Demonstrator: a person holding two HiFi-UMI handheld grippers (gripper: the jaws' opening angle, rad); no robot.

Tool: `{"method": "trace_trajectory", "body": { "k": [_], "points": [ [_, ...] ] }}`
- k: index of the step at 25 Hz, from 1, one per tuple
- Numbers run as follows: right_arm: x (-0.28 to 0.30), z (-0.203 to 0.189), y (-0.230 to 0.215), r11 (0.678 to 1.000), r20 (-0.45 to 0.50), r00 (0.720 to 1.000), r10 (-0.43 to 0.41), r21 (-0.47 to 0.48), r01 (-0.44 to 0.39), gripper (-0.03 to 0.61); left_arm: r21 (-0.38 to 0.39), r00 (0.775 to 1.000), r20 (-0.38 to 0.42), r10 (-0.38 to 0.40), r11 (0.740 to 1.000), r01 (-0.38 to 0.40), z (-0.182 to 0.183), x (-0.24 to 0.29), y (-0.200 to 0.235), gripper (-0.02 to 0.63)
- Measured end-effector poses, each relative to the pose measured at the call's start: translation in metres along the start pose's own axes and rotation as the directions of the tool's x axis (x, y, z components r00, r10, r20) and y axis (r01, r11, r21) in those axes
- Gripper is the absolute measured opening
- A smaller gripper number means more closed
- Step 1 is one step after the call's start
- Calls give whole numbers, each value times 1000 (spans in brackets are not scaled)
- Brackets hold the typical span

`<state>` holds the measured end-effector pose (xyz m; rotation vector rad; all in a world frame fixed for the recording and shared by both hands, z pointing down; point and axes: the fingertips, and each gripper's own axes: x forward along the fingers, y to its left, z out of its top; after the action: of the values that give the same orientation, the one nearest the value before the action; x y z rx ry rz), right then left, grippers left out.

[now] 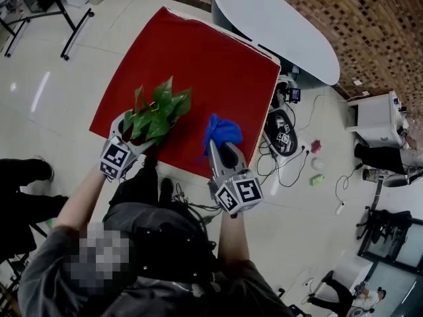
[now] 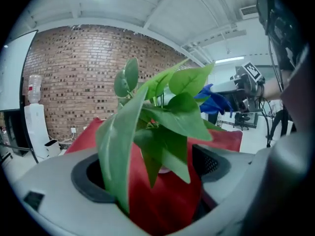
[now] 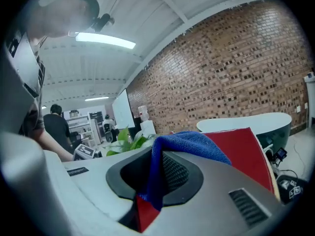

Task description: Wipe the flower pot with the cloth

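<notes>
Right gripper (image 1: 220,148) fingers clamp blue cloth (image 1: 222,130); left gripper (image 1: 141,139) fingers gape around leaves of potted plant (image 1: 159,108).

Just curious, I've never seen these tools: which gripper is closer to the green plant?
Left. The left gripper has the plant between its open jaws; the right gripper, holding the blue cloth, is off to the plant's right.

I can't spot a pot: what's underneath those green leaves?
Red tablecloth shows beneath the leaves. The pot is almost hidden by them; only a pale sliver, perhaps its rim, peeks through.
</notes>
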<state>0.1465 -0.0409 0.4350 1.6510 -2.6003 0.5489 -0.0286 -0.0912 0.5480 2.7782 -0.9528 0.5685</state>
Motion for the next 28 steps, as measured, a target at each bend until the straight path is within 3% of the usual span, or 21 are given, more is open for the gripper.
{"method": "trace_trajectory", "body": {
  "k": [8, 12, 16, 24, 28],
  "points": [
    [89, -57, -16, 983, -79, 988, 133, 134, -122, 52, 59, 995, 62, -80, 995, 76, 8, 29, 9, 472],
    [126, -78, -21, 967, -129, 971, 200, 186, -174, 52, 92, 994, 49, -96, 992, 91, 7, 43, 14, 474],
    [147, -82, -16, 949, -119, 959, 258, 219, -228, 52, 81, 992, 40, -117, 990, 114, 1, 49, 15, 474],
    [171, -93, -22, 920, -149, 937, 315, 290, -263, 52, 102, 992, 37, -118, 988, 113, 9, 74, 20, 468],
    [163, -102, -20, 916, -133, 942, 308, 310, -255, 52, 98, 992, 40, -122, 988, 117, 4, 75, 15, 468]
  ]
}}
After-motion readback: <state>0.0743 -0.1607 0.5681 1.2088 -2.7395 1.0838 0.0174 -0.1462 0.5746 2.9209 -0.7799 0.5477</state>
